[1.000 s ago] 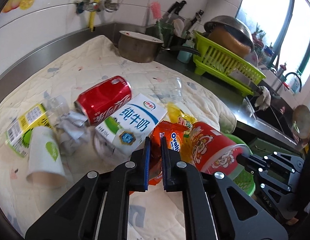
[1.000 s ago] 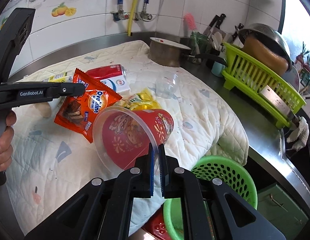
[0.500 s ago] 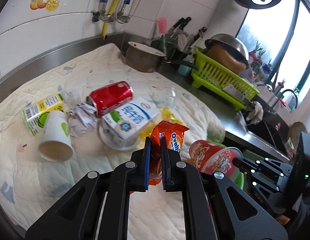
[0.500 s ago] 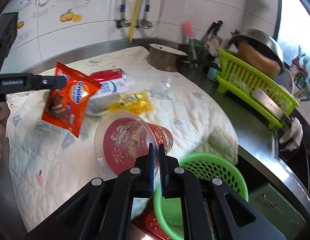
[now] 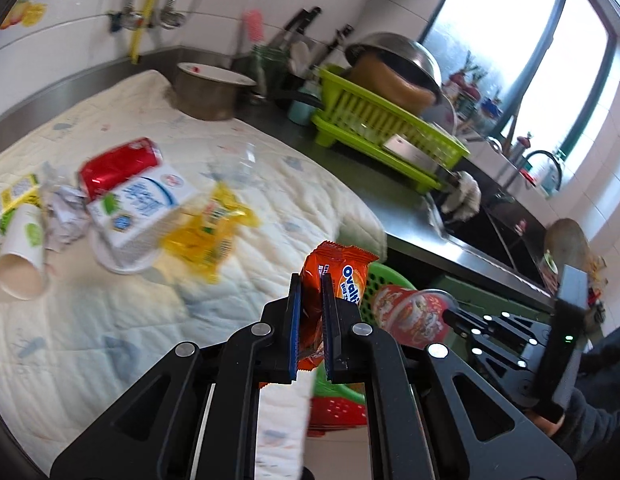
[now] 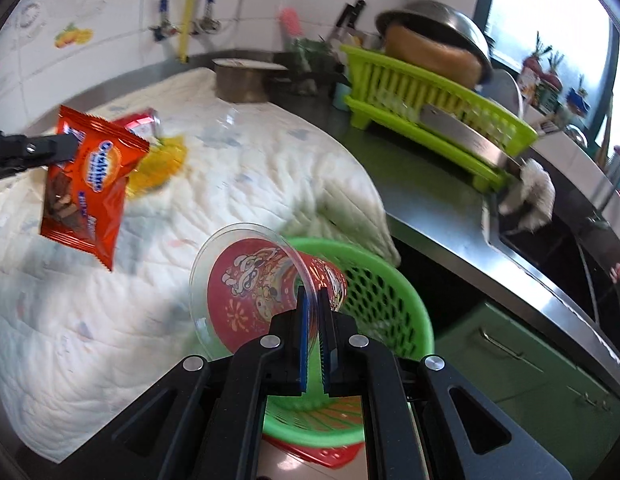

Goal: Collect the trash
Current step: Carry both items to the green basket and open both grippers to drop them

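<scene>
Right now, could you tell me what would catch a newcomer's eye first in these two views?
Probably the bright orange Ovaltine packet, pinched in the left tool and hanging in the air above the white quilted cloth. Next, the red noodle cup clamped by its rim in the right tool, tilted at the green basket just off the counter edge. Behind lies a blurred heap of litter around a red can.
</scene>
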Action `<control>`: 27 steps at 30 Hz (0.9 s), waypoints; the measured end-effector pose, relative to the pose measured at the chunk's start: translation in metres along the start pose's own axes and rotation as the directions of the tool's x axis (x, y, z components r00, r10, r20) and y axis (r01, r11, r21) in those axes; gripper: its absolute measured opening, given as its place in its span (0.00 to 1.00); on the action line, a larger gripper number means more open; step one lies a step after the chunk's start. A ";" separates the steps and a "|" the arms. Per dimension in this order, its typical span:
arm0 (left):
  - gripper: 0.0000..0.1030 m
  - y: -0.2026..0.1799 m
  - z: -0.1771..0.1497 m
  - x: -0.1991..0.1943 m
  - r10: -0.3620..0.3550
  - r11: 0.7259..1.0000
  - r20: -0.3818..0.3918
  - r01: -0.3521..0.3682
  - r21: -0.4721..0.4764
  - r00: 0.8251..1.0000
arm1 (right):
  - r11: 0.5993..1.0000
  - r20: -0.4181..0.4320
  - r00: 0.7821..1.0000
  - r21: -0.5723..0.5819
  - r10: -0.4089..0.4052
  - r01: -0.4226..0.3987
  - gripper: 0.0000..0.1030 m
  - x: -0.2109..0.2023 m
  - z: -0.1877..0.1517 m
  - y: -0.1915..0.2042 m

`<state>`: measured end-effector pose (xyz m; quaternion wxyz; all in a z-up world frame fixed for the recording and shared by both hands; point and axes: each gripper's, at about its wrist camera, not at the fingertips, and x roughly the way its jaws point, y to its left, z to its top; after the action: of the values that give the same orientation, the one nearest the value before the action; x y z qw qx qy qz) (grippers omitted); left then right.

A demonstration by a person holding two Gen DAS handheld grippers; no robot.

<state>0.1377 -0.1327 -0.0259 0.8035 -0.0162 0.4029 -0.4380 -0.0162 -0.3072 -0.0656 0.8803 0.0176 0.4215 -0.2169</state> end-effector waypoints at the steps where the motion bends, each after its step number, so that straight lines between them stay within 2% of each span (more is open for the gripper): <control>1: 0.08 -0.006 -0.001 0.005 -0.008 1.000 -0.007 0.008 0.006 1.000 | 1.000 -0.016 1.000 0.001 -0.005 0.005 0.05 0.004 -0.004 -0.004; 8: 0.08 -0.039 -0.006 0.050 -0.070 0.998 -0.066 0.070 0.002 0.995 | 0.999 -0.114 0.993 0.030 -0.016 0.019 0.06 0.031 -0.029 -0.027; 12: 0.08 -0.054 -0.012 0.076 -0.098 0.995 -0.110 0.097 -0.010 0.989 | 0.999 -0.124 0.992 0.046 -0.021 0.027 0.10 0.034 -0.034 -0.033; 15: 0.08 -0.062 -0.018 0.094 -0.104 0.995 -0.146 0.103 -0.015 0.984 | 0.998 -0.120 0.993 0.051 -0.021 0.027 0.15 0.031 -0.036 -0.038; 17: 0.08 -0.064 -0.023 0.103 -0.120 0.993 -0.169 0.116 -0.030 0.978 | 0.998 -0.117 0.993 0.055 -0.019 0.026 0.24 0.026 -0.036 -0.040; 23: 0.12 -0.065 -0.031 0.119 -0.132 0.991 -0.210 0.121 -0.062 0.969 | 0.997 -0.091 0.995 0.065 -0.029 0.035 0.36 0.013 -0.036 -0.045; 25: 0.21 -0.065 -0.033 0.119 -0.126 0.991 -0.219 0.115 -0.065 0.968 | 0.997 -0.082 0.996 0.067 -0.030 0.035 0.40 0.009 -0.036 -0.045; 27: 0.37 -0.065 -0.035 0.116 -0.124 0.992 -0.214 0.114 -0.058 0.969 | 0.997 -0.075 0.997 0.069 -0.028 0.033 0.45 0.006 -0.035 -0.045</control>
<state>0.1035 -0.2450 -0.0982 0.7264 -0.0103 0.4964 -0.4753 -0.0563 -0.3429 -0.0856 0.8596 0.0500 0.4461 -0.2443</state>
